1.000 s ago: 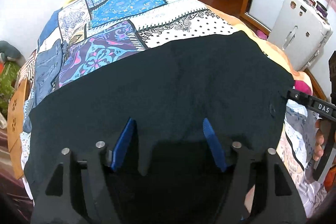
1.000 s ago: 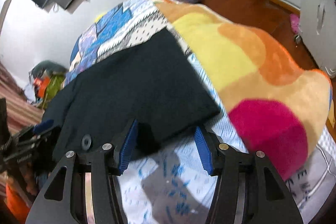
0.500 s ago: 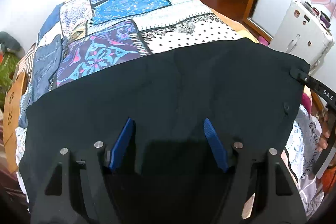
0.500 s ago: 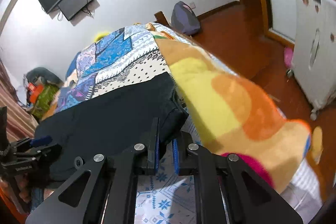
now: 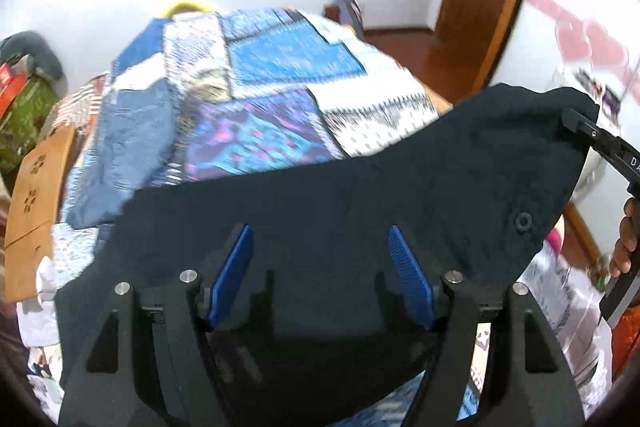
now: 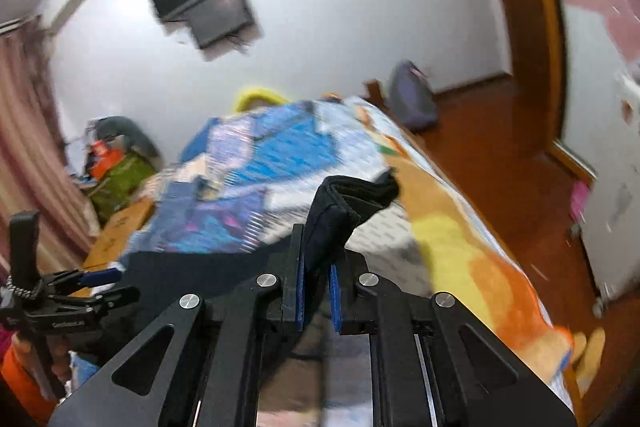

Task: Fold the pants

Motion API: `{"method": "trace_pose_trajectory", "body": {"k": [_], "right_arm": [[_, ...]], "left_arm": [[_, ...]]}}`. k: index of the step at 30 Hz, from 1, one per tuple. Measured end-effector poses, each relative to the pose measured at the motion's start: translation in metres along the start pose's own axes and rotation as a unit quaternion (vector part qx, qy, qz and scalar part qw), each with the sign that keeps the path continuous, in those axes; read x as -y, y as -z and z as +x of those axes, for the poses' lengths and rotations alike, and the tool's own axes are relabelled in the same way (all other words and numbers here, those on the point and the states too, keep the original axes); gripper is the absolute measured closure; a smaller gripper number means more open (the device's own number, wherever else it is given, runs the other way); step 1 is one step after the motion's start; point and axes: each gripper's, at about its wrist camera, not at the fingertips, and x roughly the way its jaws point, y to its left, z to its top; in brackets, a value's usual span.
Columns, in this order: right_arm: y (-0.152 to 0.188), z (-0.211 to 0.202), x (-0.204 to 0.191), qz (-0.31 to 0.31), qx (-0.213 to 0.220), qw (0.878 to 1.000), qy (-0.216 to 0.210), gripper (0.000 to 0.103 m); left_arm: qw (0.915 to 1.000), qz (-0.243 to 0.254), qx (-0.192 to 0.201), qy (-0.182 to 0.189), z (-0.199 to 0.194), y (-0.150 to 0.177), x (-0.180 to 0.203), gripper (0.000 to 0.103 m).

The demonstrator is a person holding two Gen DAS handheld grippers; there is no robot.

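Pants (image 5: 360, 211), dark navy, are lying across the near end of the patchwork bedspread (image 5: 256, 99) in the left wrist view, with their right corner hanging lifted above it. The left gripper (image 5: 320, 267) is hovering over the cloth with its blue pads spread wide, gripping nothing. The right gripper (image 5: 576, 127) is pinching the raised corner just above the button (image 5: 523, 219).

In the right wrist view, the right gripper (image 6: 316, 291) is clamping a thick folded edge of the pants (image 6: 344, 203) between nearly closed pads, raised above the bedspread (image 6: 260, 163).

Risk: only one corner is being held, so the free near edge is likely to sag or drag, producing a skewed fold. Risk: the bunched layers are sitting shallow in the pads and may slip out under the hanging weight. Motion blur is suggesting fast travel, which would aggravate both.
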Motion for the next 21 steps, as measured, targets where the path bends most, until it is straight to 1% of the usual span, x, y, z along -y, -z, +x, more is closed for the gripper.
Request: {"method": "trace_pose_trajectory", "body": {"k": [4,6,9,12,15,18,21], "right_arm": [[-0.015,0.004,-0.047,-0.04,0.016,0.998,-0.043,0.094],[-0.02,0.011,-0.071,-0.058,0.021,0.996,-0.062,0.094],[-0.023,0.029,-0.106,-0.074,0.009,0.992,-0.105,0.094],[-0.016,0.047,-0.143,-0.094,-0.013,0.985,-0.145,0.095],[0.001,0.068,-0.181,-0.125,-0.04,0.976,-0.174,0.095],[0.03,0.089,-0.21,-0.148,-0.089,0.964,-0.204,0.095],[0.071,0.113,-0.229,-0.174,-0.153,0.948,-0.218,0.094]], "left_arm": [[0.9985,-0.026,0.044,-0.017,-0.038,0.0,-0.035,0.026],[0.9966,-0.041,0.065,-0.029,-0.057,0.003,-0.054,0.025],[0.9934,-0.062,0.087,-0.043,-0.081,0.012,-0.083,0.025],[0.9893,-0.084,0.104,-0.058,-0.102,0.025,-0.111,0.025],[0.9859,-0.1,0.112,-0.074,-0.114,0.038,-0.13,0.025],[0.9831,-0.113,0.112,-0.091,-0.121,0.05,-0.146,0.025],[0.9822,-0.119,0.103,-0.102,-0.12,0.061,-0.154,0.025]]}}
